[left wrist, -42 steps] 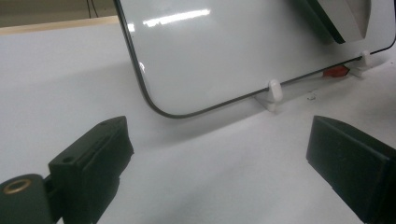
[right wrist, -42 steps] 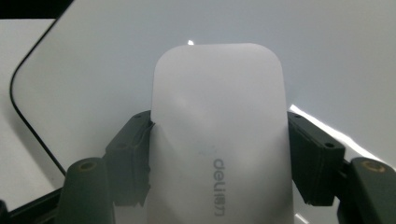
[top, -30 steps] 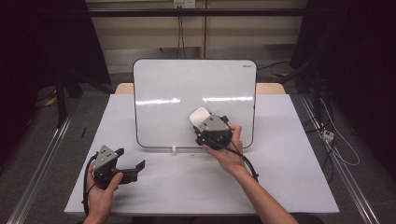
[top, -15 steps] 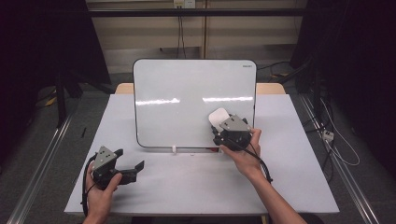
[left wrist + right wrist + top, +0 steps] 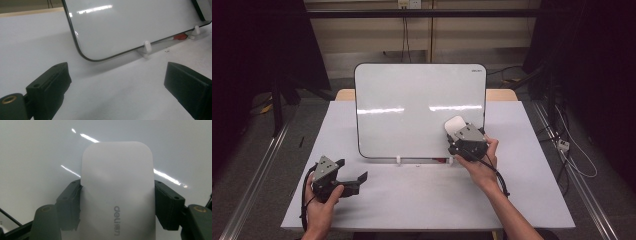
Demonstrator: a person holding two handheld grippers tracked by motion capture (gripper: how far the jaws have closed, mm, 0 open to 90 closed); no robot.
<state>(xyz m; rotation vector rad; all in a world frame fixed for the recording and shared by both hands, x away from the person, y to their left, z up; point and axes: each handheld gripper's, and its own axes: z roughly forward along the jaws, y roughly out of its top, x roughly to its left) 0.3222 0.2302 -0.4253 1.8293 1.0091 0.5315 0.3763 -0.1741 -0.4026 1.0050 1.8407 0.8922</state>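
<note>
The right hand-held gripper (image 5: 460,136) is clamped on a white eraser (image 5: 117,192), its two black jaws pressing the long sides of the block just below its middle, with the rounded top end standing free above them and the grey printed brand name running along the lower part. In the high view the eraser (image 5: 455,124) sits against the lower right part of the whiteboard (image 5: 412,107), which stands tilted back on small white feet at the far half of the tabletop (image 5: 412,205). The eraser looks like a light, stiff plastic shell with smooth, slightly glossy sides, so I judge it will carry easily but could slide or twist between the jaws if pushed hard across the board; the present hold across the narrow width, near the middle, seems the sensible place, since it keeps the flat wiping face square to the surface. The board itself looks light and only propped, so a heavy push might rock it backward. The left hand-held gripper (image 5: 344,180) rests low on the near left of the tabletop, jaws spread wide and holding nothing, pointing toward the board's lower left corner (image 5: 86,56). A red-capped marker (image 5: 178,37) lies behind the board's bottom edge.
</note>
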